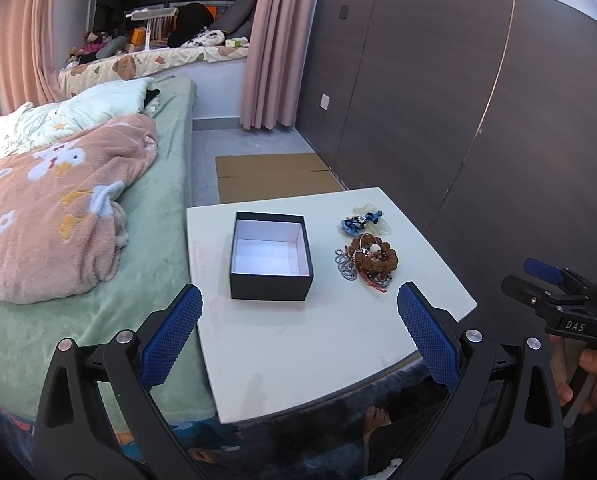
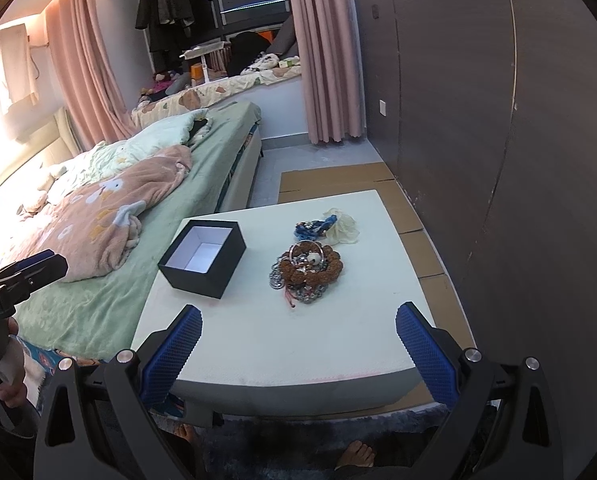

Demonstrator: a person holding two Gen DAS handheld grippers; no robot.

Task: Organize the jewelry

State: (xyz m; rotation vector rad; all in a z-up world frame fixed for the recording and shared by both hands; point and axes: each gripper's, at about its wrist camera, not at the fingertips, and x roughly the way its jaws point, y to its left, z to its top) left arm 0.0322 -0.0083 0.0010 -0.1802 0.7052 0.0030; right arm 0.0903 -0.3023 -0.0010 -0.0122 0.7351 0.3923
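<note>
An open black box [image 1: 271, 256] [image 2: 202, 258] with a white inside stands empty on the white table [image 1: 298, 344] [image 2: 298, 344]. Right of it lies a heap of jewelry [image 1: 368, 261] [image 2: 308, 270]: a brown bead bracelet, silver chains and a red cord. Behind the heap sits a blue hair tie [image 1: 360, 222] [image 2: 312, 229] beside a pale scrunchie [image 2: 341, 226]. My left gripper [image 1: 298, 320] hovers open over the table's near edge, nothing between its blue pads. My right gripper [image 2: 298, 330] is also open and empty, short of the heap.
A bed [image 1: 98, 248] [image 2: 110, 240] with a pink blanket lies close along the table's left side. A dark wood wall [image 1: 478, 100] [image 2: 498, 120] runs on the right. Flat cardboard [image 1: 274, 178] [image 2: 338, 178] lies on the floor behind the table. Bare feet [image 2: 358, 454] show below.
</note>
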